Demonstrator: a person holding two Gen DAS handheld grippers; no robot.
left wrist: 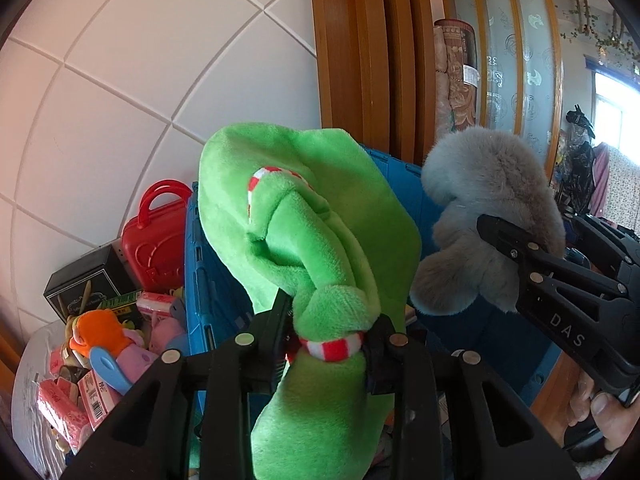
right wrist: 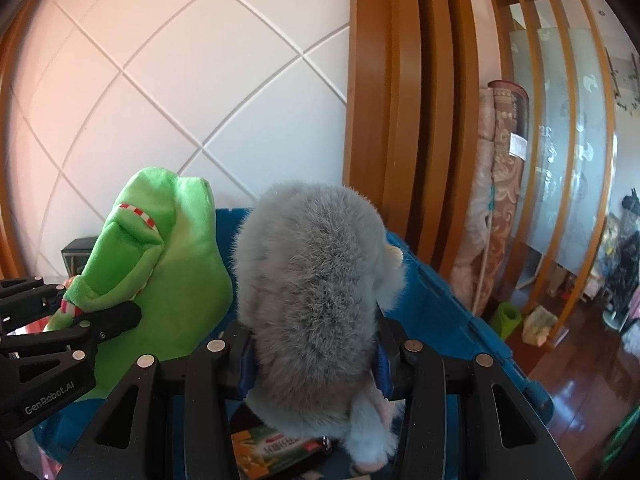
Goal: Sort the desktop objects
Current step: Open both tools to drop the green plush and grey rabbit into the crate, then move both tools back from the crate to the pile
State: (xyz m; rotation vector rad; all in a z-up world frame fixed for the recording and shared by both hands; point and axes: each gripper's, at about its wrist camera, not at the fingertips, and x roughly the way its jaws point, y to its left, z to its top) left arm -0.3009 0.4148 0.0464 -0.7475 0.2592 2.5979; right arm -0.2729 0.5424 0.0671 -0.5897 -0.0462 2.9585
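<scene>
I've got the left gripper [left wrist: 326, 344] clamped on the green plush [left wrist: 304, 216] at its striped band and the right gripper [right wrist: 314, 354] clamped on the grey plush [right wrist: 312, 280], both over the blue bin [right wrist: 436, 300]. I'd lower each well inside the rim before letting go, keeping them apart. Both plushes stand roughly upright, long axis pointing up and away from the jaws.

- White wall [right wrist: 192, 80] w/ diagonal grooves in a diamond grid, pinkish tint at left.
- Brown wooden door frame [right wrist: 404, 100] just right of it, vertical mouldings.
- Frosted glass partition [right wrist: 560, 140] w/ wooden slats, pale motifs on the glass.
- Rolled patterned rugs [right wrist: 496, 200] standing upright against frame and partition.
- Dark red-brown glossy wood floor [right wrist: 580, 380], reflecting light.
- Bright window [left wrist: 612, 108] at far right; daylight.
- Trailing vine decor [left wrist: 592, 28] on far wall.
</scene>
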